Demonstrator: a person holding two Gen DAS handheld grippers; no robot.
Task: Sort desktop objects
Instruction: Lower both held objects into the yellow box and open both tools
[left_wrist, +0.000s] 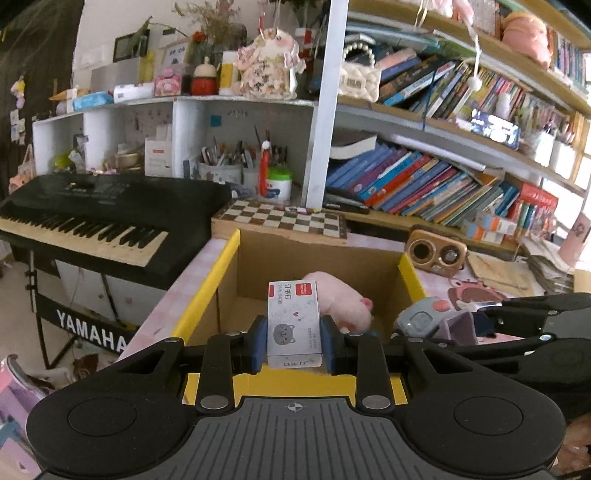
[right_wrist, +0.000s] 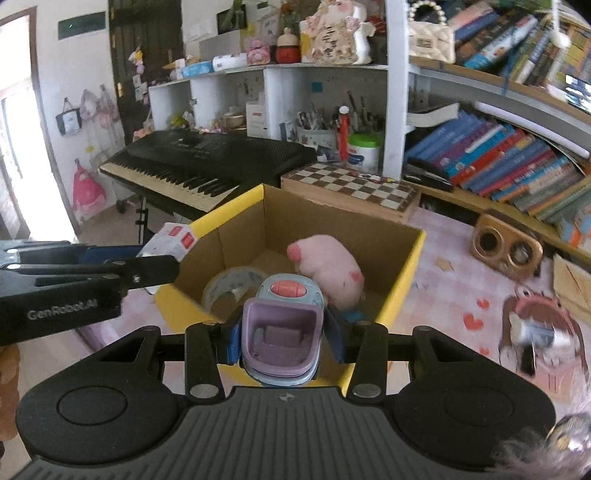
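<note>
While each hand-held gripper pinches, staple box (left_wrist: 293, 325) left, toy (right_wrist: 282, 326) right, both hide the carton (right_wrist: 406, 280) floor

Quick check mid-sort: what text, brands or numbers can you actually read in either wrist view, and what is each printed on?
"YAMAHA": white letters on the keyboard stand.
"GenRobot.AI": on the left gripper body, in the right wrist view.
Staple box in the left gripper: Chinese characters and small digits, too small to read surely.
Book spines: too blurred to read.
Toy in the right gripper: no text seen.
</note>
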